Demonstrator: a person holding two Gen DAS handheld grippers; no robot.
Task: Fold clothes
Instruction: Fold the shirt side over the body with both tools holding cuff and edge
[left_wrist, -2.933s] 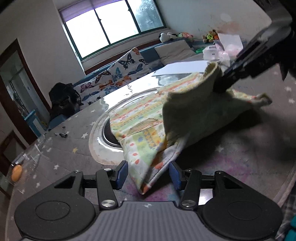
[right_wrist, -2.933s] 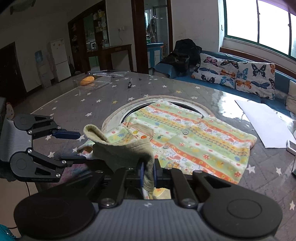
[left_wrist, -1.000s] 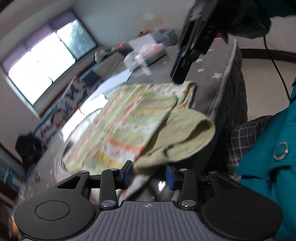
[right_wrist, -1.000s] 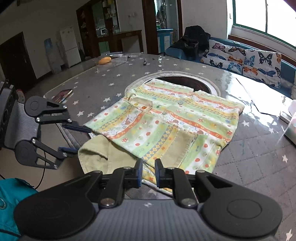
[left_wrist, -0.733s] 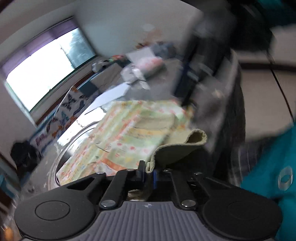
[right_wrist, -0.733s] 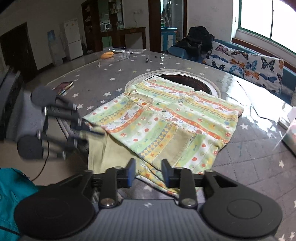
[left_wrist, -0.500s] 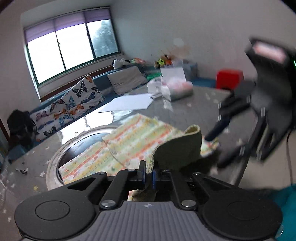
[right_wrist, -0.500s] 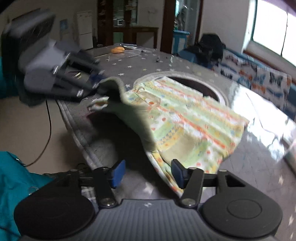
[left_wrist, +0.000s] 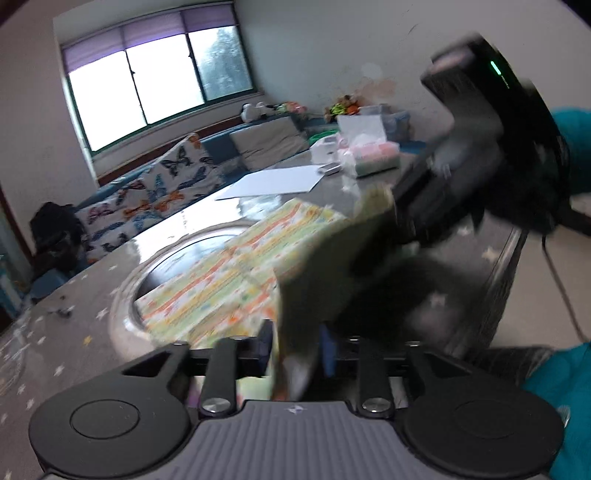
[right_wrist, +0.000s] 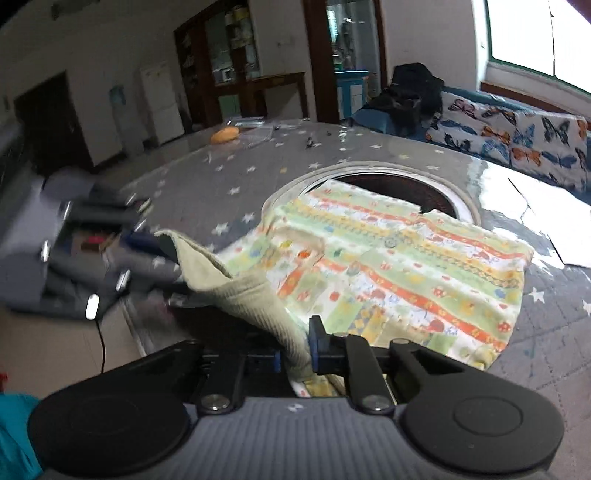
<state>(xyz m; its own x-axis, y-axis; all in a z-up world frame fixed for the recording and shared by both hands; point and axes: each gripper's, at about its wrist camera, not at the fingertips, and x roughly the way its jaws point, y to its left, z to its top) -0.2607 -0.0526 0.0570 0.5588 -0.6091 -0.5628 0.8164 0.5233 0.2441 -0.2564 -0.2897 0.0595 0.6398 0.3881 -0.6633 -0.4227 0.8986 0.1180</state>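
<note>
Olive-green ribbed cloth (right_wrist: 258, 295) sits between the blue pads of the right claw (right_wrist: 294, 356), whose fingers stand at a narrow gap closed against the fabric; this cloth is the plain underside of a lifted flap of the shirt (right_wrist: 388, 266). From that claw the flap rises up and to the left, ending in a raised corner near the left claw (right_wrist: 122, 236), which shows there as a grey motion-blurred body; whether it touches the corner cannot be told from that view. In the left wrist view the left claw (left_wrist: 295, 347) has the same green fabric (left_wrist: 314, 280) between its fingers, gap moderate, pads blurred, so whether they press the cloth cannot be told. The right claw appears there on the far right as a dark blurred body, at the far edge of the raised flap. The rest of the shirt, striped in yellow, green and orange with small prints and buttons, lies flat on the grey star-patterned table (right_wrist: 236, 177), its far edge reaching over the round rimmed opening (right_wrist: 402, 184) in the table's middle. A white paper sheet (left_wrist: 273, 182) lies on the far right of the table. A teal sleeve (left_wrist: 554, 384) shows at the near right.
</note>
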